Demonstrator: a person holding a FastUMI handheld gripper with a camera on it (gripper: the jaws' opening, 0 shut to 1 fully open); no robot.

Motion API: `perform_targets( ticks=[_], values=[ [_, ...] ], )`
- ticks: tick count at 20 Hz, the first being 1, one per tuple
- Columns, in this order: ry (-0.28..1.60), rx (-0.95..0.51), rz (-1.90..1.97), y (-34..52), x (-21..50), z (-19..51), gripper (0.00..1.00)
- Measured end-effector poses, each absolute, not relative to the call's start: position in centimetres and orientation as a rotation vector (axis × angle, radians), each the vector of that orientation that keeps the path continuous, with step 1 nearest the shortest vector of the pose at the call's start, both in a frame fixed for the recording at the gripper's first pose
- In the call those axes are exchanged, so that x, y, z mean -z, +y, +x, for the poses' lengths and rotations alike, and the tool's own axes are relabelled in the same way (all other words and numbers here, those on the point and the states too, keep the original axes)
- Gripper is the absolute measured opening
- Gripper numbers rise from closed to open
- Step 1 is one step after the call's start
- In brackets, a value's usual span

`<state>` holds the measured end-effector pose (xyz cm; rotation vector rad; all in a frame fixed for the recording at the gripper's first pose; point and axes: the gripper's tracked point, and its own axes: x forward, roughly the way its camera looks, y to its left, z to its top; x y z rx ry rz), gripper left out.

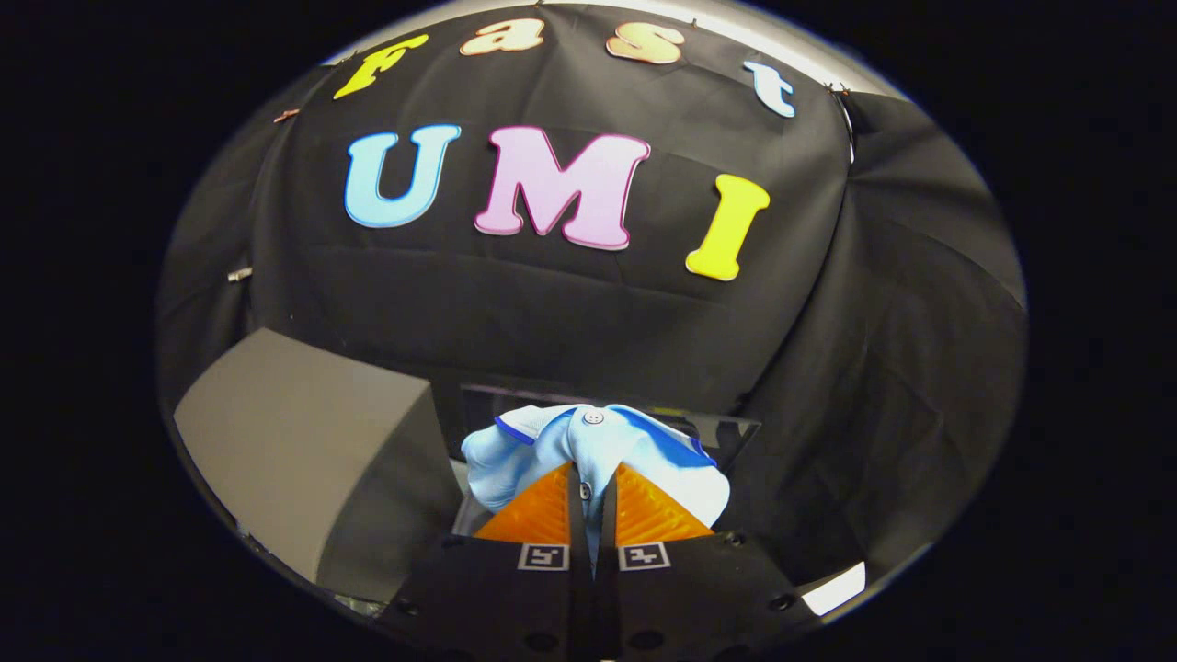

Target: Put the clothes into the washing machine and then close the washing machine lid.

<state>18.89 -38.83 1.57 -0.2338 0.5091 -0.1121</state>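
Note:
A light blue shirt (588, 446) with a darker blue collar trim and a white button hangs bunched between my two orange fingers (542, 515). My gripper (593, 492) is shut on the shirt, with fabric spilling out to both sides and over the fingertips. The shirt is lifted off any surface. Behind it stands a dark upright panel with a glossy edge (717, 432), probably the washing machine's raised lid, mostly hidden by the shirt. The machine's opening is not visible.
A grey box-shaped object (303, 441) stands close on the left of the fingers. Black cloth walls the booth behind and to the right. A bright white patch (837, 588) shows low on the right.

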Motion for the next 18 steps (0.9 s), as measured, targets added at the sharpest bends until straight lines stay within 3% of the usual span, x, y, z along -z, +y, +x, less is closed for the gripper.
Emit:
perform_targets(
  ticks=[10,18],
  values=[
    [0.775,0.15,-0.187,-43.8,18.1,19.8,0.05],
    [0.942,0.18,-0.145,-44.4,27.9,19.6,0.05]
  ],
)
